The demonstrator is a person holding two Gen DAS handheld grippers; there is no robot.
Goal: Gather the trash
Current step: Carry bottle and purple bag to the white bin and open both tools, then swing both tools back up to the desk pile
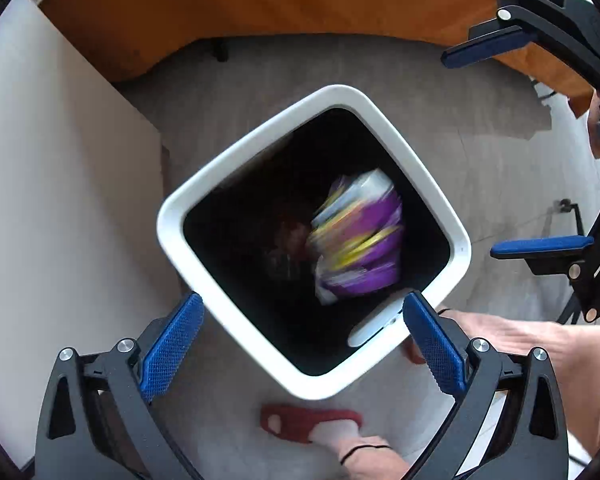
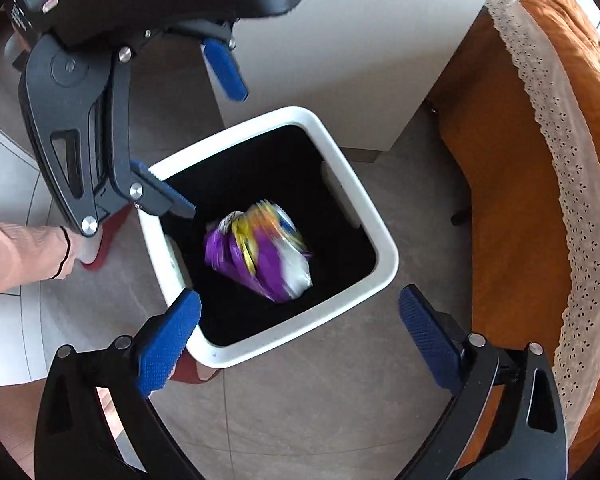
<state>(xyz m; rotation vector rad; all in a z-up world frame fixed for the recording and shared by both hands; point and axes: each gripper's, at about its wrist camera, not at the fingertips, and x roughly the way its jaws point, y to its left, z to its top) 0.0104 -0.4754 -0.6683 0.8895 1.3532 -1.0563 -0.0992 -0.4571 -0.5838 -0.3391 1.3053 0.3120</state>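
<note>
A white square trash bin (image 1: pixel 204 184) with a black inside stands on the floor; it also shows in the right wrist view (image 2: pixel 380 232). A crumpled purple, yellow and white wrapper (image 1: pixel 358 236) is blurred in the bin's mouth, free of both grippers; it also shows in the right wrist view (image 2: pixel 260 250). My left gripper (image 1: pixel 302 344) is open and empty above the bin's near rim; in the right wrist view (image 2: pixel 206 134) it hangs over the bin's left rim. My right gripper (image 2: pixel 300 338) is open and empty above the bin; it shows at the right edge of the left wrist view (image 1: pixel 512 148).
An orange sofa with a lace cover (image 2: pixel 540 184) stands right of the bin. A white cabinet (image 2: pixel 340 40) stands behind it. The person's feet in red slippers (image 1: pixel 308 420) are beside the bin on the grey floor (image 2: pixel 320 420).
</note>
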